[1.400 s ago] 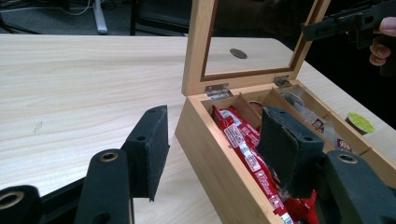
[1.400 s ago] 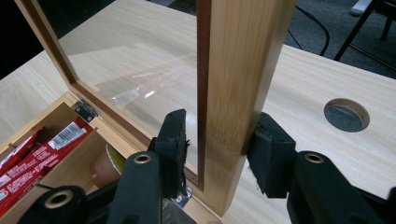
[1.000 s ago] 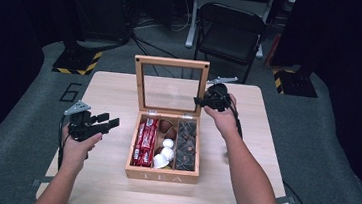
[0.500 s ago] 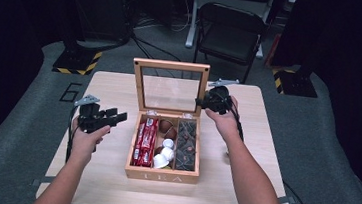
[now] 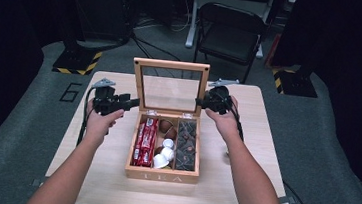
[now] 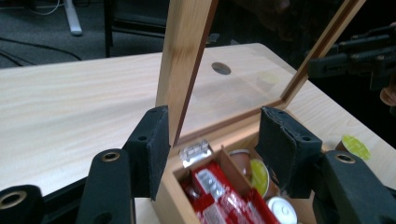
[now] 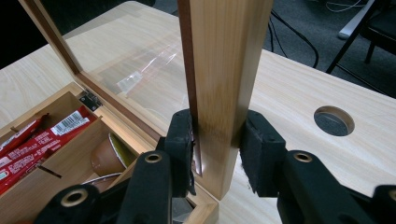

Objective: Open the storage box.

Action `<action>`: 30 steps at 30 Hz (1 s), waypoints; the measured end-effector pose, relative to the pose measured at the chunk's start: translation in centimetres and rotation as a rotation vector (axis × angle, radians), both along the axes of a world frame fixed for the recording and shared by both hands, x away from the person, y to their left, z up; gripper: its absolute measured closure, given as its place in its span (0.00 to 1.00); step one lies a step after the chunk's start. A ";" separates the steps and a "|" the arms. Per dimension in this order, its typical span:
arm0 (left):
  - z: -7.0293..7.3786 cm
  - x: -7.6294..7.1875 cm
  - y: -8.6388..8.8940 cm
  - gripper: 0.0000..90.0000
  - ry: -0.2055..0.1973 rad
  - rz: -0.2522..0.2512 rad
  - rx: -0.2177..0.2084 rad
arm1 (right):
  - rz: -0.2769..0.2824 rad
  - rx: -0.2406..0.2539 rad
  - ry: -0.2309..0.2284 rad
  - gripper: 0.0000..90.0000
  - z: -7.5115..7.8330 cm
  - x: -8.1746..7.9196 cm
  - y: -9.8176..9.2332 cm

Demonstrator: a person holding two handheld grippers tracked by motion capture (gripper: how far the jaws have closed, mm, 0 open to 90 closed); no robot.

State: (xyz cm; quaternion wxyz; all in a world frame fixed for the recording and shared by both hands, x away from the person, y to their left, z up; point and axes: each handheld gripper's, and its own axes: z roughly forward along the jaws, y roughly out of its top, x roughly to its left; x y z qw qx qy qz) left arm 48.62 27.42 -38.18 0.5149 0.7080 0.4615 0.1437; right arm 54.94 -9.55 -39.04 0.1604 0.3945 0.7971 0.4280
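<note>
Black right gripper (image 7: pixel 215 151) clamps the lid (image 5: pixel 170 85) on its right edge; the lid stands upright. Left gripper (image 6: pixel 212 149) gapes astride the lid's left edge, one pad just beside it. Tea box (image 5: pixel 162 174) sits mid-table (image 5: pixel 86 173), bare wood either side. It holds red packets (image 5: pixel 145 141), capsules (image 5: pixel 165 148), dark sachets (image 5: pixel 186 145).

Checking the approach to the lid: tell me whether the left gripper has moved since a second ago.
Yes. In the high view the left gripper has moved right and away from the person, closing on the left post of the upright lid of the tea box.

Light wooden table (image 5: pixel 87 163) bears open tea box (image 5: pixel 162 173)
</note>
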 end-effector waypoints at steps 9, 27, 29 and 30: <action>0.8 2.3 -0.3 0.51 -0.001 0.022 0.010 | -0.003 0.000 -0.001 0.73 0.0 0.0 0.0; 1.0 3.8 -0.9 0.58 -0.038 0.005 0.063 | -0.004 -0.011 -0.007 0.73 0.0 -0.1 0.1; 1.2 3.9 -1.1 0.58 -0.039 -0.003 0.070 | -0.005 -0.012 -0.008 0.73 0.1 -0.1 0.1; 1.3 4.0 -1.2 0.59 -0.043 -0.007 0.077 | -0.005 -0.012 -0.009 0.73 0.0 -0.1 0.1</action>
